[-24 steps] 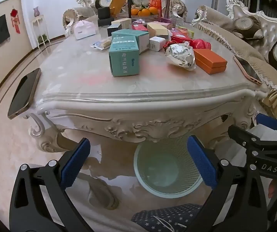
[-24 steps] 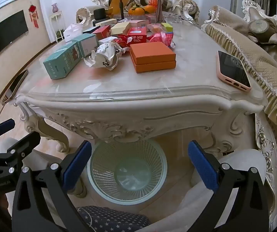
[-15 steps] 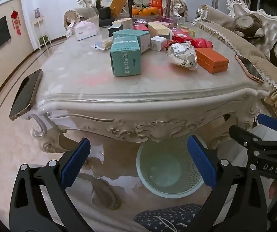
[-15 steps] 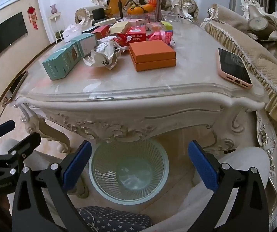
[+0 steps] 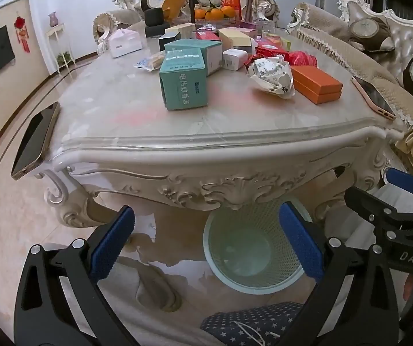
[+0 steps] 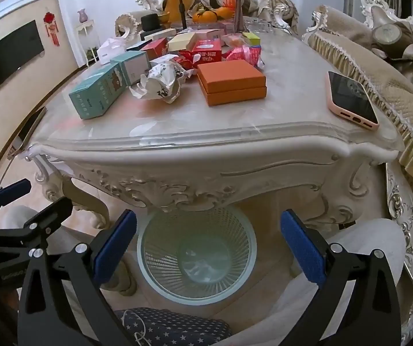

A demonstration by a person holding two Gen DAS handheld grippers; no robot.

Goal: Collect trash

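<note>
Down at my end, both tongs hang low before the desk: left tongs spread wide, nothing between the pads; right tongs same, spread and empty. Just past them the mesh wastebasket sits on the floor under the desk edge, nothing in it that I can make out. Up on the desk, the crumpled paper wad lies between the teal box and the orange box, touching or nearly touching the orange one. Further back are more boxes, red wrappers and oranges.

Risks as I judge them:
- pink phone near the right edge, dark phone overhanging the left corner; a careless sweep knocks either off
- wad is light and may slip from the pads
- unclear which boxes count as trash
</note>
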